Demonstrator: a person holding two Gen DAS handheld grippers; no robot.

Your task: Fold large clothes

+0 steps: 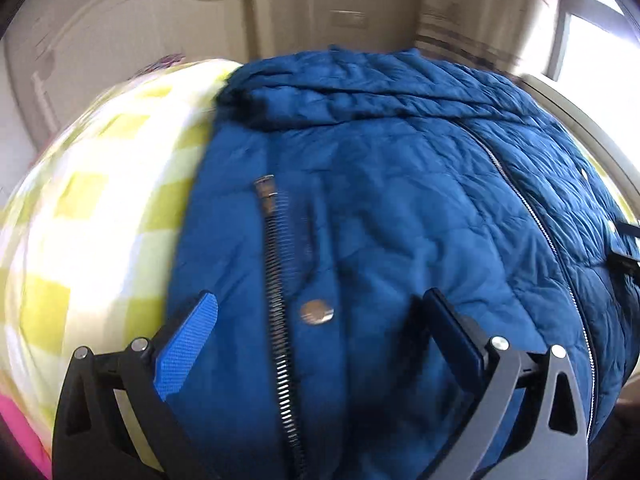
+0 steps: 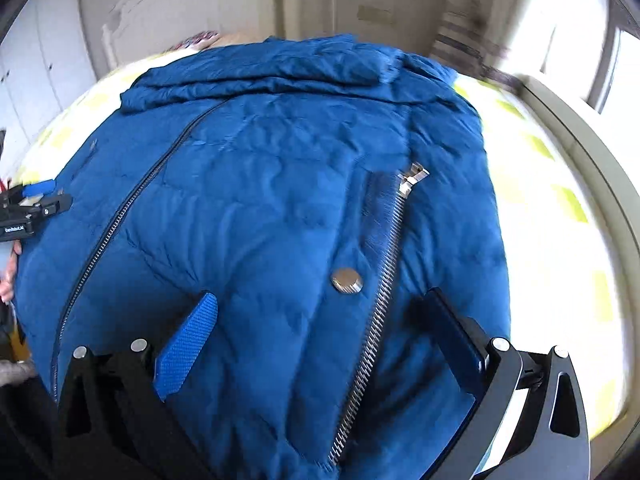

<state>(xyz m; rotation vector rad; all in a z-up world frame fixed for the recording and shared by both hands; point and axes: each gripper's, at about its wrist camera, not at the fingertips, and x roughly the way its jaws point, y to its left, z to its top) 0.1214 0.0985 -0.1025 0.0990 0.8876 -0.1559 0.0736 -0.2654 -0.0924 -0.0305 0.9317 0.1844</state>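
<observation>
A blue quilted jacket (image 1: 380, 208) is seen spread flat, front side up, on a bed cover (image 1: 92, 216) checked in yellow-green and white; the garment fills most of both wrist views. The left gripper (image 1: 320, 320) is held just above the jacket's lower part with its fingers spread wide and nothing caught between them; beneath the gap lie a pocket zip (image 1: 276, 280) and a metal snap (image 1: 317, 312); the blue-padded finger (image 1: 188, 344) sits near the jacket's left edge, close to where the checked cover begins. The main zip (image 1: 532, 208) is seen running up the jacket to the right of this gripper.

The right gripper (image 2: 320, 320) is likewise spread open over the jacket, empty; a second snap (image 2: 347, 280) and a slanted pocket zip (image 2: 384, 276) lie between and just ahead of its fingers; whether the fingertips touch the fabric cannot be told. The jacket's far part (image 2: 280, 68) is bunched in folds towards the headboard (image 2: 180, 4). At the left edge of the right wrist view the other gripper is glimpsed beside the jacket, with part of a hand (image 2: 10, 272) behind it. A bright window (image 1: 600, 32) is visible on the right.
</observation>
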